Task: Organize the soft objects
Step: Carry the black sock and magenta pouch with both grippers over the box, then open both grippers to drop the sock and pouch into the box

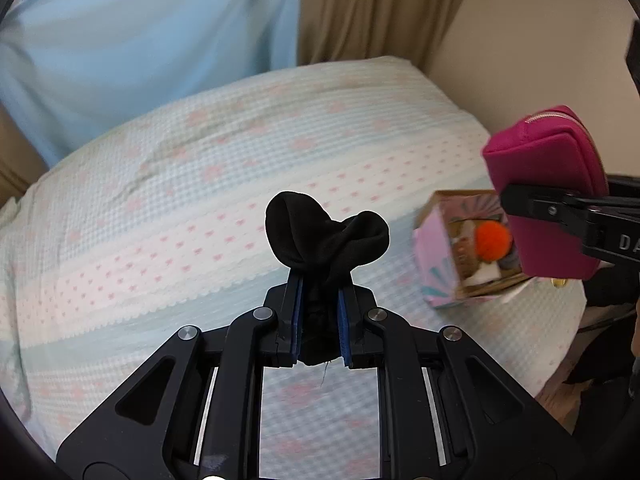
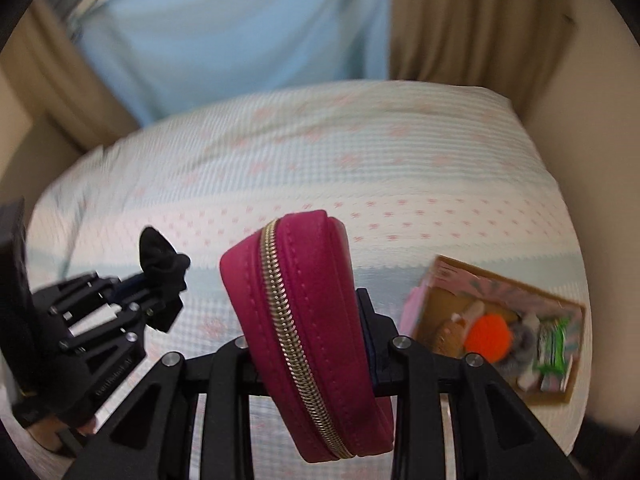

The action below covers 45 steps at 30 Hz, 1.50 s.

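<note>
My left gripper [image 1: 320,280] is shut on a black sock [image 1: 324,236] and holds it above the bed; both also show in the right wrist view, gripper [image 2: 160,300] and sock [image 2: 162,262]. My right gripper [image 2: 308,312] is shut on a magenta zip pouch [image 2: 304,320], held in the air; the pouch also shows at the right of the left wrist view [image 1: 548,184]. An open pink cardboard box [image 2: 420,304] lies on the bed at the right with an orange pompom [image 2: 490,334] and other soft items inside. It also shows in the left wrist view [image 1: 434,264].
The bed has a pale green and pink patterned cover [image 1: 200,208]. A light blue curtain [image 1: 140,40] and a beige curtain [image 1: 380,8] hang behind it. A beige wall [image 2: 580,80] runs along the bed's right side.
</note>
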Available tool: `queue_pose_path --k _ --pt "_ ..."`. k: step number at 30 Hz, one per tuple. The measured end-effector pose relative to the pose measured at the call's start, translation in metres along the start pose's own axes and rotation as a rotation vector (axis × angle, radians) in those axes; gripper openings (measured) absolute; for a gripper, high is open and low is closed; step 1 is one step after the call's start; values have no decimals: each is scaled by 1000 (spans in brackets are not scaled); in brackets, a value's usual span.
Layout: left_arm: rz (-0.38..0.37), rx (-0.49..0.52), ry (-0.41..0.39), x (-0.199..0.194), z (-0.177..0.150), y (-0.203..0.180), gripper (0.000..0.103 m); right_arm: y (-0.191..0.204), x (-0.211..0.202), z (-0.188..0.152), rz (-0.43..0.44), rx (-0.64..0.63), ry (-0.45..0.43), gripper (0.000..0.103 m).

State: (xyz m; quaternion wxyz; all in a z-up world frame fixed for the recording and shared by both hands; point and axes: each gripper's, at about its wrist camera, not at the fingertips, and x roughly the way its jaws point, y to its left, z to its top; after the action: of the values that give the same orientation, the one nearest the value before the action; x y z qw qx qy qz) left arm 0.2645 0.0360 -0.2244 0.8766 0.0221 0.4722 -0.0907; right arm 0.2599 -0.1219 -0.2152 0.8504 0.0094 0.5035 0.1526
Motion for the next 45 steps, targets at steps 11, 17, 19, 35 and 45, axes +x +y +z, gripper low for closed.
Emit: queue_pose_path --k 11,17,19,35,45 --pt "-40 20 10 0 18 -123 12 -109 -71 -37 -14 92 -54 28" --pt "-60 43 47 34 31 -193 12 -178 -78 -49 -36 98 -49 28" --pt "-62 44 68 51 35 -213 12 -200 -73 -53 -40 106 -35 28" --pt "2 -70 264 190 24 -268 12 -309 46 -49 27 142 195 28" --pt "30 -69 358 224 -3 -270 12 -289 105 -25 100 -30 294 28"
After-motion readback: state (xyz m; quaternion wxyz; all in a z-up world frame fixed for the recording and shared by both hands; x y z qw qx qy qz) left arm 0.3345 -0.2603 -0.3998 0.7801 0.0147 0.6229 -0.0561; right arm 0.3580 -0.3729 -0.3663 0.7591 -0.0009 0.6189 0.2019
